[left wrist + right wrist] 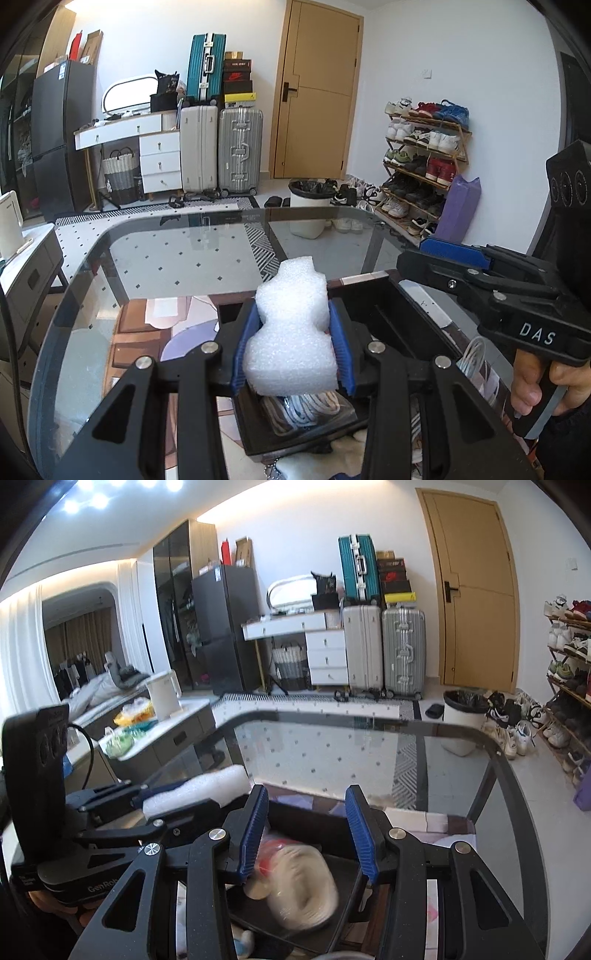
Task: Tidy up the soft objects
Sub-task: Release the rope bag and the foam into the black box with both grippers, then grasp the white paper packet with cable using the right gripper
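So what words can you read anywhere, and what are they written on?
"DAS": white letters on the right gripper body.
"GenRob", cut off by the frame in front: on the left gripper body.
Shoe boxes: red logo, words too small to read.
Fridge sticker: too blurred.

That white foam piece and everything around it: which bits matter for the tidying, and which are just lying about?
Part of the job:
white foam piece, held in the left gripper
black tray
cream soft bundle

Just lying about:
suitcases
shoe rack
bin
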`<state>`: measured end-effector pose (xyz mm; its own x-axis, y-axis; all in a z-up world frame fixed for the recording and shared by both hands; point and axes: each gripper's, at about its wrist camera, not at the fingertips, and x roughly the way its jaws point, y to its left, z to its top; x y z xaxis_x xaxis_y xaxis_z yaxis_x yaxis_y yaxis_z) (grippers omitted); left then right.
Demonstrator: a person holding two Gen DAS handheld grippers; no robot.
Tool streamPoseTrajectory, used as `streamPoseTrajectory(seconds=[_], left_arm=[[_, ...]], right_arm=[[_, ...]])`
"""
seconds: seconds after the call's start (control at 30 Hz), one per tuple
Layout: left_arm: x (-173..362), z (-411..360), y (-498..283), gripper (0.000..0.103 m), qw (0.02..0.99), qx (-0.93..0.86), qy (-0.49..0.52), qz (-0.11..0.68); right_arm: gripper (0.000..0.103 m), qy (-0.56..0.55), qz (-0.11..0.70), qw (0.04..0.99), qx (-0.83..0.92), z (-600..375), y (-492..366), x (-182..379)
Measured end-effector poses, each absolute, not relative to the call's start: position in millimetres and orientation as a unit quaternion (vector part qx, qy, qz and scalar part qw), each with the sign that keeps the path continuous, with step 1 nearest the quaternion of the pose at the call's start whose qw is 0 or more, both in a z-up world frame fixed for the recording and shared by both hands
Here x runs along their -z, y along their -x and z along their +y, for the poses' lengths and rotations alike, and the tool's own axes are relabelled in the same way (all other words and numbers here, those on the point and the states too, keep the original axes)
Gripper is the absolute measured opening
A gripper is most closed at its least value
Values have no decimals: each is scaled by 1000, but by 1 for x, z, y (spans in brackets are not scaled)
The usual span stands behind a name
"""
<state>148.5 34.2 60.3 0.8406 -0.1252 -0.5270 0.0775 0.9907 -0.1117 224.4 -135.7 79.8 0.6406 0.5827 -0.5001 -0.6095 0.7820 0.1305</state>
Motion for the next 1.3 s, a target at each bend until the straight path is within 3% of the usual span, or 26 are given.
streamPoseTrajectory(seconds=[0.23,0.3,0.37,0.4,0.47,0.5,0.53,0.63,1.3], left_arm=[[-50,26,-156,38,955,54,25,292],[-50,24,-155,40,954,53,18,294],[-51,22,-152,55,955,46,13,293],[-51,24,-148,65,956,44,13,291],[-55,24,-143,74,957,42,12,288],[-55,24,-140,86,957,41,12,288],[-57,24,-137,94,957,39,11,286],[-60,25,-128,102,958,34,13,283],[-43,20,-76,103,949,37,24,313]], right_arm=[[45,40,280,899,-334,-134,-221,-65],[52,49,278,901,-330,-135,-216,-62],[58,56,277,901,-329,-136,-209,-61],[68,59,276,902,-326,-137,-206,-61],[87,59,268,907,-320,-143,-198,-62],[93,56,260,912,-314,-148,-193,-63],[95,53,256,914,-310,-151,-190,-63],[100,42,262,916,-301,-165,-179,-62],[102,41,350,888,-296,-194,-137,-15]])
